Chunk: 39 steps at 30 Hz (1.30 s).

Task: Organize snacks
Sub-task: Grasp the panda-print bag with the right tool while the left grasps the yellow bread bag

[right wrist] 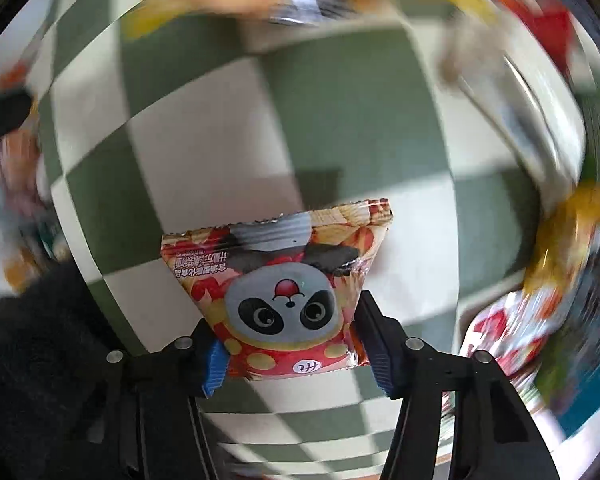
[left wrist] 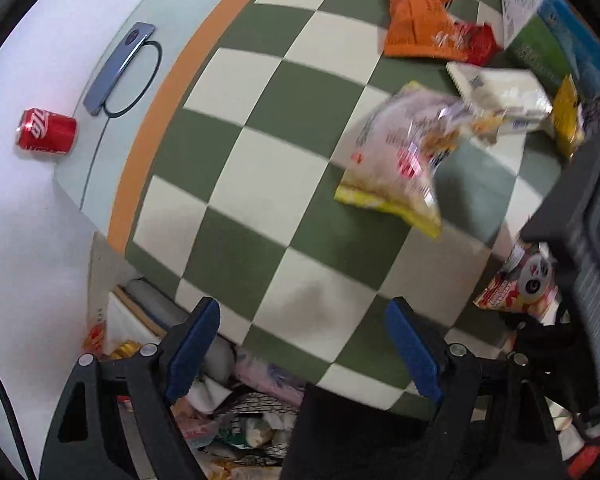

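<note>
My right gripper (right wrist: 288, 324) is shut on a red snack bag with a panda face (right wrist: 284, 292). Its blue pads (right wrist: 214, 364) press the bag's lower sides, and the bag hangs over the green-and-white checkered cloth (right wrist: 204, 148). The same panda bag (left wrist: 520, 284) shows at the right edge of the left wrist view. My left gripper (left wrist: 302, 308) points down at the cloth (left wrist: 260, 120), open, with nothing between its fingers. Farther off lie a pale bag with a yellow edge (left wrist: 396, 160), a white bag (left wrist: 500, 96), an orange bag (left wrist: 416, 20) and a red bag (left wrist: 476, 42).
A red soda can (left wrist: 46, 132) lies on its side and a blue phone (left wrist: 118, 68) rests left of the cloth. Green and blue boxes (left wrist: 556, 40) stand at the far right. Below the table's near edge sits a mesh basket (left wrist: 240, 432) with several packets.
</note>
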Each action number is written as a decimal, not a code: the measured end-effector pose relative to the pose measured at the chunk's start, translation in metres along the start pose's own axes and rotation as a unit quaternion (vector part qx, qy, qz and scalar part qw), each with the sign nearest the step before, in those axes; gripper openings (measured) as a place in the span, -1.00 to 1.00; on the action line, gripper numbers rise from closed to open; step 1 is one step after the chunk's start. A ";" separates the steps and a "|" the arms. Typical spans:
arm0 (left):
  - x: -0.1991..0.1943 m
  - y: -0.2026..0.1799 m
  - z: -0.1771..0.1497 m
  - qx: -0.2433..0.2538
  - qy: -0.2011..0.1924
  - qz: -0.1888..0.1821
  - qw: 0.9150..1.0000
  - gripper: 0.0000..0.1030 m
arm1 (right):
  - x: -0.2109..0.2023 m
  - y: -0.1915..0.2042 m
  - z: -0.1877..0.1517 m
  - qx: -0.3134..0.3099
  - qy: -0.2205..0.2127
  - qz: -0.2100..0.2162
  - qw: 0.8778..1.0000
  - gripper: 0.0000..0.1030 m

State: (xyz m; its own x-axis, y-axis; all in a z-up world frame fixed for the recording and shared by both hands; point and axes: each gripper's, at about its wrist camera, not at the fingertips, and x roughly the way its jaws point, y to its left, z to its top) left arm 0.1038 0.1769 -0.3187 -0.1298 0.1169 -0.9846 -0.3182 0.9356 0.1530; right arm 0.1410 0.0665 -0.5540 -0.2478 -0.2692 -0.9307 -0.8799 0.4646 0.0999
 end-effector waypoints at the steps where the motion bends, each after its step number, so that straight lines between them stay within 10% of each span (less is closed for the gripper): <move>1: -0.001 0.002 0.006 -0.004 0.001 -0.017 1.000 0.65 | 0.001 -0.013 -0.006 0.038 -0.001 0.026 0.999 0.05; 5: -0.009 0.000 0.034 -0.005 -0.004 -0.063 0.998 0.65 | 0.003 -0.061 -0.034 0.169 -0.019 0.099 0.980 -0.04; 14: 0.016 -0.035 0.088 0.062 0.010 -0.040 0.997 0.65 | 0.024 -0.124 -0.080 0.304 -0.042 0.175 0.935 -0.06; 24: 0.066 -0.063 0.103 0.104 0.058 -0.014 0.993 0.65 | 0.005 -0.149 -0.073 0.339 -0.044 0.182 0.922 -0.03; 32: 0.056 -0.080 0.103 0.102 0.024 -0.001 0.995 -0.12 | 0.002 -0.148 -0.075 0.341 -0.047 0.152 0.927 -0.07; 39: 0.037 -0.089 0.078 0.096 0.002 -0.009 0.995 -0.20 | -0.004 -0.150 -0.089 0.351 -0.071 0.140 0.923 -0.13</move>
State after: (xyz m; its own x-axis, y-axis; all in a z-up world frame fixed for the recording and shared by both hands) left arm 0.2008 0.1241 -0.3755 -0.1292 0.0996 -0.9866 -0.1350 0.9839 0.1170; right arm 0.2380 -0.0766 -0.5337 -0.3269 0.0340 -0.9445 -0.2979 0.9447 0.1371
